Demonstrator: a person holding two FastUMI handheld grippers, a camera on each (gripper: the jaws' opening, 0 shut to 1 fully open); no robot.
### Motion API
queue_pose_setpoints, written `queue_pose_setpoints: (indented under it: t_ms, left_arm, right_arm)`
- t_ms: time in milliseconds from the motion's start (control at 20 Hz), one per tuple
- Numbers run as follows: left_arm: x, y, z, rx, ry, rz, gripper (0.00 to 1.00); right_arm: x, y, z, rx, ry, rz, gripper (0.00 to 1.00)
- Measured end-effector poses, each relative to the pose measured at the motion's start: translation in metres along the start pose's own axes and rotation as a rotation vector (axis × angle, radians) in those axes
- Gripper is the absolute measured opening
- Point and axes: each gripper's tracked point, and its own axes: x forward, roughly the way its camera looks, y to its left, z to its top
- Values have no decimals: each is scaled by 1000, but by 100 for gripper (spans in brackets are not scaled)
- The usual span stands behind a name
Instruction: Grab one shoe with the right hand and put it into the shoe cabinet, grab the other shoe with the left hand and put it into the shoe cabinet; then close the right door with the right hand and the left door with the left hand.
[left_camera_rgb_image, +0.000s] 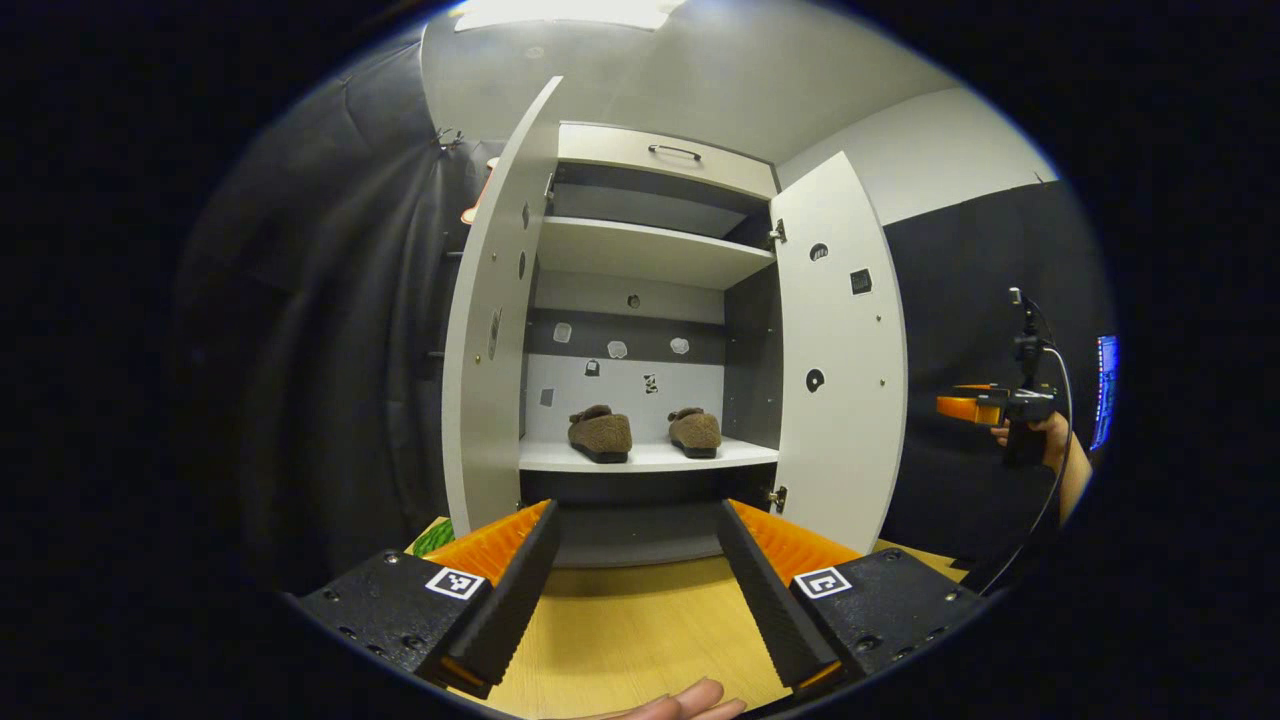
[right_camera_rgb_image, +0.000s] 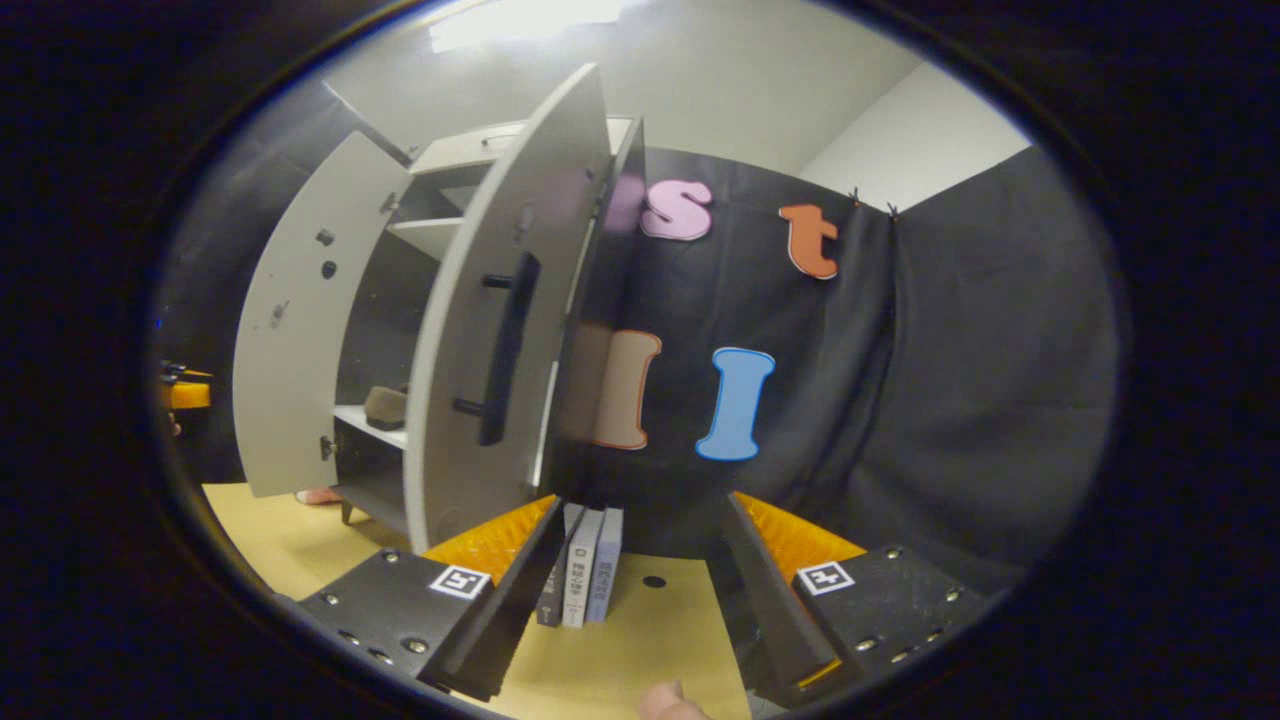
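Currently both shoes sit in the cabinet (left_camera_rgb_image: 640, 300); my grippers hold nothing.

Left shoe (left_camera_rgb_image: 600, 433) and right shoe (left_camera_rgb_image: 695, 431) rest side by side on the lower shelf (left_camera_rgb_image: 650, 457), well ahead of my left gripper (left_camera_rgb_image: 637, 560), fingers wide apart. My right gripper (right_camera_rgb_image: 640, 560), also wide, faces the open right door (right_camera_rgb_image: 480, 330); left door (left_camera_rgb_image: 495, 320) open. Wooden table (left_camera_rgb_image: 630, 640) below.

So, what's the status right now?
Both grippers open, empty. Both shoes on cabinet shelf. Both doors open, nothing blocking.
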Motion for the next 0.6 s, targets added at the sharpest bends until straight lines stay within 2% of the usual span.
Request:
queue_pose_setpoints:
  t_ms: [100, 250, 300, 500, 600]
  left_arm:
    - [-4, 4, -1, 12, 0, 3, 97]
    - [-10, 8, -4, 20, 12, 2, 96]
    - [-11, 11, -7, 20, 16, 3, 96]
    - [-14, 23, -10, 16, 16, 13, 97]
    - [-15, 28, -12, 13, 15, 16, 96]
  right_arm:
    - [18, -10, 16, 77, -7, -10, 96]
    - [43, -12, 39, 113, -23, -26, 96]
    - [50, -5, 40, 114, -6, -12, 94]
    - [59, 17, 60, 80, -16, 9, 98]
    - [63, 42, 60, 86, -11, 41, 94]
